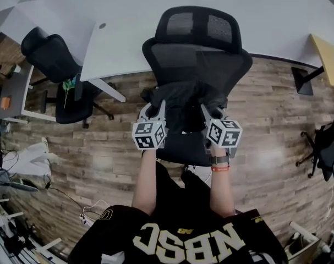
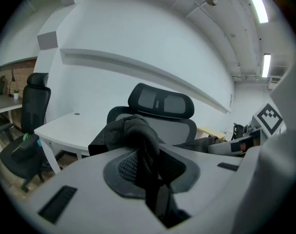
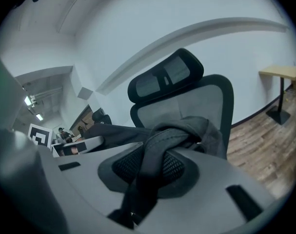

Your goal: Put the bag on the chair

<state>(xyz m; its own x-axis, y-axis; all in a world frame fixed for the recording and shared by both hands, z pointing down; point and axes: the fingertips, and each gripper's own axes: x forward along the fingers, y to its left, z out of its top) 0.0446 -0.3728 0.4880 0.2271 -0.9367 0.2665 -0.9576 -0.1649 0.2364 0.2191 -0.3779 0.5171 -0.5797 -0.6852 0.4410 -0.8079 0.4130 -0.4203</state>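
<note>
A black office chair [image 1: 183,56] with a mesh headrest stands straight ahead of me. A black fabric bag [image 1: 183,108] hangs over its seat, stretched between both grippers. My left gripper [image 1: 155,109] is shut on one bunched end of the bag [image 2: 126,130], and a fold runs down between the left gripper's [image 2: 150,174] jaws. My right gripper [image 1: 209,113] is shut on the other end. In the right gripper view a grey-black strap of the bag [image 3: 182,130] drapes through the right gripper [image 3: 148,174]. The chair's [image 2: 160,101] headrest rises behind the bag, as it does for the chair [image 3: 167,77] in the right gripper view.
A white desk [image 1: 109,51] stands behind the chair at the left, with a second black chair [image 1: 59,65] beside it. A wood-topped table [image 1: 326,59] and another black chair [image 1: 326,147] are at the right. Cables [image 1: 73,202] lie on the wooden floor at the lower left.
</note>
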